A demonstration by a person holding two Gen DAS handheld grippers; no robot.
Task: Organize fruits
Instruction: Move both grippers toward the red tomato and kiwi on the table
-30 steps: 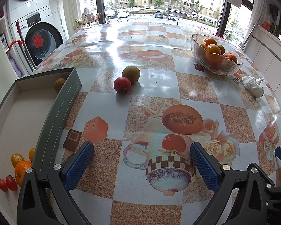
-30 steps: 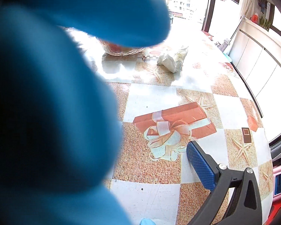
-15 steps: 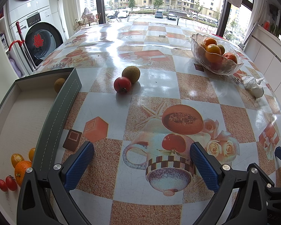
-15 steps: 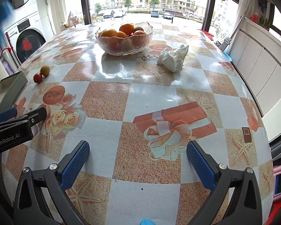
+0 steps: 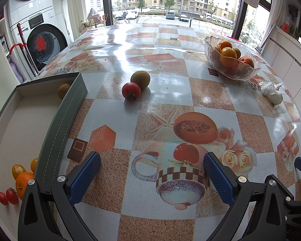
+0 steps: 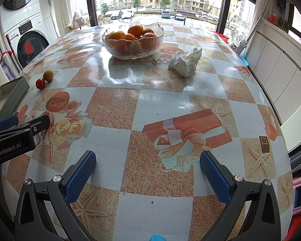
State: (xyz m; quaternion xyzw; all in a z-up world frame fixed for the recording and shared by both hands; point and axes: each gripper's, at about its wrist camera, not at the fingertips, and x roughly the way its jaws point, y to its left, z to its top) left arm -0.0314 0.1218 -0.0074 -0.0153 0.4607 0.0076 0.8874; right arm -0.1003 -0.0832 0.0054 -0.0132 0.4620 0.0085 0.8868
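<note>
The tabletop [image 5: 166,92] has lots of open room. The grey tray [image 5: 56,132] by its edge holds small fruits. The glass bowl [image 5: 230,64] keeps oranges together. A red tomato [image 5: 131,91] touches a brown fruit [image 5: 140,77] beside the tray. Left gripper [image 5: 151,172] and right gripper [image 6: 147,173] fingers are spread wide, holding nothing.

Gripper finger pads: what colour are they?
Blue, with a fine textured surface; the left gripper's pads show it best in the left wrist view.
</note>
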